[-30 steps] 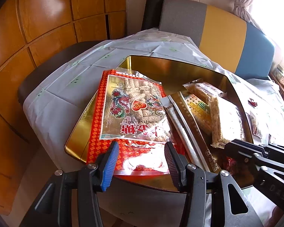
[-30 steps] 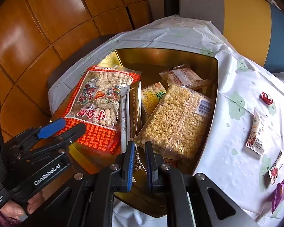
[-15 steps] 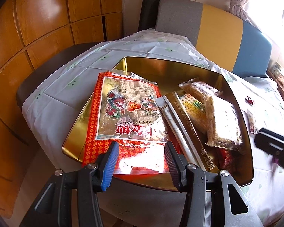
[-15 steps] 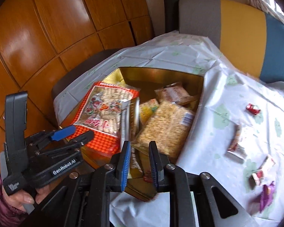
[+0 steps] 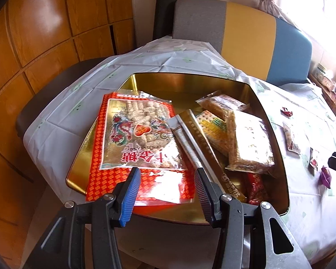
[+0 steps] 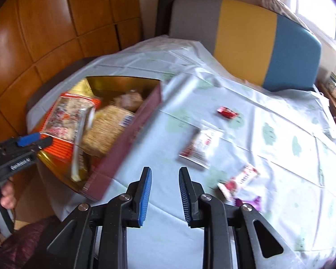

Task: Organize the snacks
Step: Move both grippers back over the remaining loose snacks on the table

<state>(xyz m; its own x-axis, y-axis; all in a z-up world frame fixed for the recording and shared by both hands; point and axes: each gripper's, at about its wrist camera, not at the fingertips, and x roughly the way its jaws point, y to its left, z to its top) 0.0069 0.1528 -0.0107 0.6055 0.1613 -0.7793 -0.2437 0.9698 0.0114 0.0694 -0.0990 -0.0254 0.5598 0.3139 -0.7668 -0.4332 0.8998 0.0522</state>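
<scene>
Left wrist view: gold tin [image 5: 277, 157] already packed with big snack bags; left gripper [image 5: 165, 188] spread, empty, near its edge. Right wrist view: right gripper [image 6: 164, 194] opening, empty; small sachets [image 6: 199, 145] and candies [image 6: 226, 112] on tablecloth [image 6: 280, 179] left to collect.

The gold tin [image 5: 277, 148] is viewed steeply from its near edge by the left wrist camera. Tablecloth [image 6: 268, 116] beside it is faced by the right. Tin and striped chair [image 6: 246, 38] are shared.

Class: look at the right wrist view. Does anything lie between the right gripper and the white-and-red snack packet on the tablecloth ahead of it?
Nothing visible does. Only bare tablecloth separates the right gripper, its jaws opening and empty, from the white-and-red packet.
</scene>
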